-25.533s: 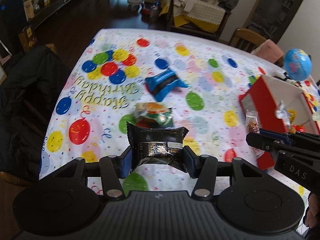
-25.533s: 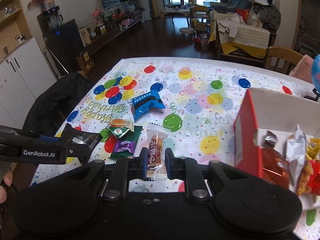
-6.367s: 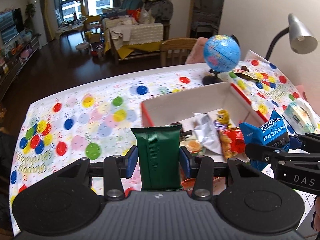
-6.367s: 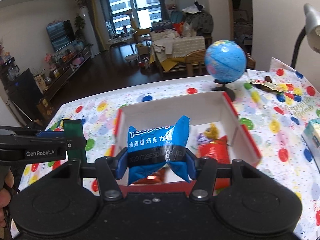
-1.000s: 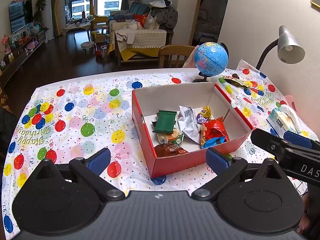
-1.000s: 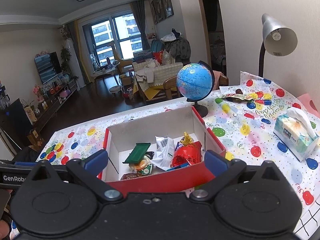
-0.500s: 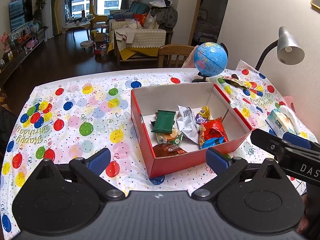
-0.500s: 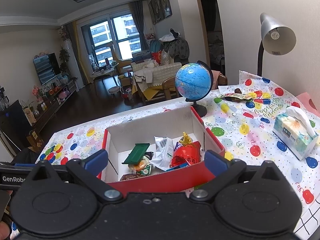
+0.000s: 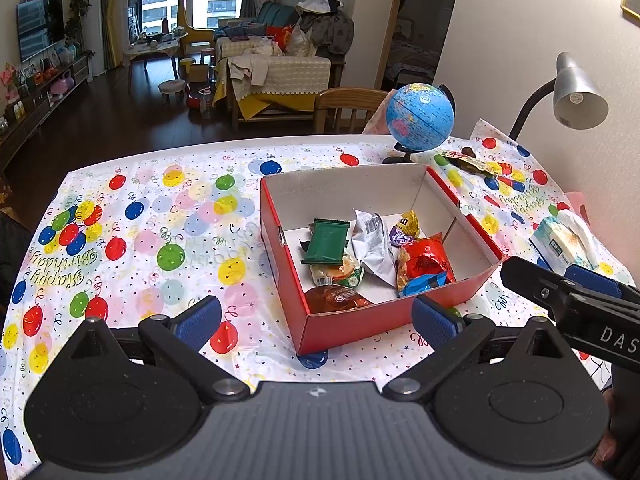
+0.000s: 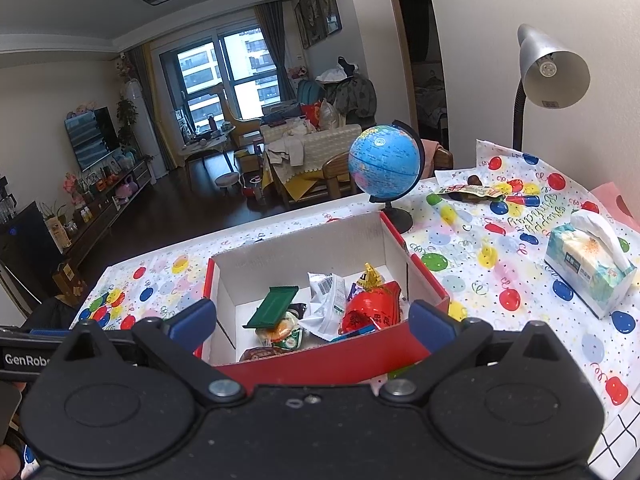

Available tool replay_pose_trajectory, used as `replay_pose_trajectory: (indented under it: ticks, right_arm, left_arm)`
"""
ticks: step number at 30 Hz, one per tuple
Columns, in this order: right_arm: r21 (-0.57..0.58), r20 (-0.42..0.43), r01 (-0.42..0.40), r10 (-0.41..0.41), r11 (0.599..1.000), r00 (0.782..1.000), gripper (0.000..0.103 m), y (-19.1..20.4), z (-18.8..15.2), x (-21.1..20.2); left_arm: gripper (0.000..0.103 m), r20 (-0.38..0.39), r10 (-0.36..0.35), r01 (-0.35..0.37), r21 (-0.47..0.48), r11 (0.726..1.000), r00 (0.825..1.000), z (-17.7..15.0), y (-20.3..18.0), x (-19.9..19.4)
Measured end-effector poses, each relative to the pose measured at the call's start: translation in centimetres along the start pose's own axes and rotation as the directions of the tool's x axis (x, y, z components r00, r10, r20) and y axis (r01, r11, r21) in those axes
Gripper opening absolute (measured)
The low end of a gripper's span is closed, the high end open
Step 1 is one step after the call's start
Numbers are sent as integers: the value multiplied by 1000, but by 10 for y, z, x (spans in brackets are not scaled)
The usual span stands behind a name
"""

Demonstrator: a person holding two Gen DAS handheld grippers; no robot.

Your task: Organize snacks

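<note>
Both of my grippers hang above the near edge of the bench (image 9: 168,168) with nothing in them: the left gripper (image 9: 316,318) has its jaws spread wide, blue pads far apart, and the right gripper (image 10: 312,320) is just as wide, also holding nothing. Between and beyond them sits the red box (image 9: 360,320), open at the top, white inside, resting on the balloon-print cloth (image 9: 120,220). The snacks all lie in the box: a green packet (image 9: 326,240) propped on a round burger-print pack (image 9: 336,274), a silver wrapper (image 9: 372,240) crumpled in the middle, a small yellow-and-purple sweet (image 9: 404,228) toward the far side, a red bag (image 9: 424,258) to the right with a blue packet (image 9: 424,282) just under it, and a brown pack (image 9: 336,300) against the near wall. From the left wrist view I see the right gripper's finger crossing the lower right corner. A globe (image 10: 384,162) stands just behind the box, a tissue box (image 10: 588,268) sits well to the right, and a grey lamp (image 10: 552,68) leans over that side. One loose wrapper (image 10: 468,191) lies on the cloth beyond the globe.
</note>
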State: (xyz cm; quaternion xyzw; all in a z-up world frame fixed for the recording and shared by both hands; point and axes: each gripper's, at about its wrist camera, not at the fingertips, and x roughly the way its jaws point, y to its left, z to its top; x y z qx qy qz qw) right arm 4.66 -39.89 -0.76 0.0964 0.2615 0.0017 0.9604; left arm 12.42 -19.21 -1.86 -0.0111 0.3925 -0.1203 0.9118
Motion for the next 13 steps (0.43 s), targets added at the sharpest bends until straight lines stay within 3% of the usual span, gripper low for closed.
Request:
replay_pose_trajectory:
  ticks: [13]
  right_arm:
    - [2, -2, 1, -1, 1000, 1000, 103, -1, 0, 1]
  left_arm:
    - [102, -5, -1, 1, -4, 1000, 1000, -4, -4, -3]
